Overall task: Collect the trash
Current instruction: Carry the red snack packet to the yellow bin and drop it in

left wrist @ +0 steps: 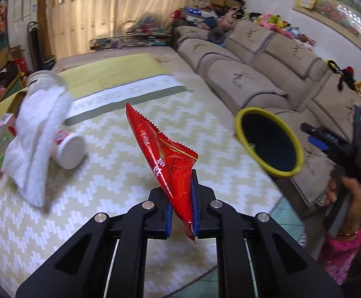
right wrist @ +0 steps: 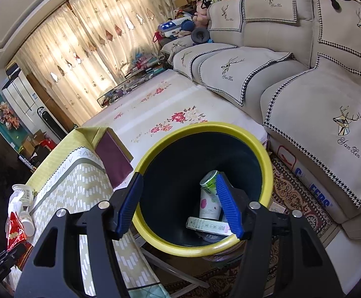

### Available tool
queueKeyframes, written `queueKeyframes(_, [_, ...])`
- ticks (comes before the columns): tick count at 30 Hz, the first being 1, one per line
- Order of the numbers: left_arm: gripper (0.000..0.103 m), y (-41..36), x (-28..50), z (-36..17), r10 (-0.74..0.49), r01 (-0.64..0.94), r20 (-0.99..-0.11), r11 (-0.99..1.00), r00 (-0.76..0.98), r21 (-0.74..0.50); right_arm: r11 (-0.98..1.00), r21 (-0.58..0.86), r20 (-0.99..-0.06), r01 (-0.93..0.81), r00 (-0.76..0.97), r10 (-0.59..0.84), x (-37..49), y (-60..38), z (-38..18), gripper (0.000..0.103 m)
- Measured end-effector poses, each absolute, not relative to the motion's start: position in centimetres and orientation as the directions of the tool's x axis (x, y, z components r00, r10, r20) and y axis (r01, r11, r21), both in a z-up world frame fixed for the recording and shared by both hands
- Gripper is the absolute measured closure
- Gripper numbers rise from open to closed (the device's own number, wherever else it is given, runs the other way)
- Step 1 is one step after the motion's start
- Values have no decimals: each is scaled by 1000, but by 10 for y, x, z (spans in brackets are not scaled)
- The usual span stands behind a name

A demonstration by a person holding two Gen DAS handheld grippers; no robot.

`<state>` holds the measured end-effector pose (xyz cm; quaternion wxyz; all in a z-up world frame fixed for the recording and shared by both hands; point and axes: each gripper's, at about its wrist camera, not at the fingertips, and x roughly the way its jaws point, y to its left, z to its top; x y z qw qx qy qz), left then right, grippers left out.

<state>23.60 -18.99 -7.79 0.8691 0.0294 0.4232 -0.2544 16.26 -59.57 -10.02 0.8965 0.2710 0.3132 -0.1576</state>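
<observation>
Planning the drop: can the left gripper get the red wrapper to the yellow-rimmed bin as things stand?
Probably yes. The left gripper is shut on the red wrapper, and nothing stands between it and the bin, whose mouth faces it.

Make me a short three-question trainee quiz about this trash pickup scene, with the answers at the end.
1. True or false: the left gripper is shut on the red wrapper.
2. What colour is the rim of the bin? A green, B yellow, C white.
3. Name one thing already lying in the bin.

Key: 1 true. 2 B. 3 A can, or the flat box under it.
</observation>
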Motion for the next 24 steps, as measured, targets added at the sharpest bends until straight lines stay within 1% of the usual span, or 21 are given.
queueKeyframes(5, [91, -236, 234, -72, -470, 554, -747, 816, 471, -164, 797, 373, -639, 475, 755, -150, 151, -605, -96, 45])
queueKeyframes(10, [90, -303, 240, -69, -529, 656, -746, 736, 405, -166, 782, 349, -634, 516, 744, -208, 131, -623, -92, 45])
queueKeyframes(13, [90, -343, 244, -68, -558, 706, -749, 687, 359, -173, 765, 338, -634, 548, 733, -244, 118, -635, -92, 42])
queueKeyframes(18, [90, -415, 255, -80, -567, 763, -772, 623, 288, -172, 740, 336, -643, 582, 716, -272, 102, -656, -95, 42])
queueKeyframes(19, [88, -432, 259, -84, -560, 770, -780, 616, 278, -168, 735, 337, -645, 589, 712, -276, 99, -662, -97, 42])
queueKeyframes(24, [88, -486, 283, -106, -529, 776, -807, 613, 263, -149, 718, 340, -653, 607, 702, -284, 93, -674, -102, 42])
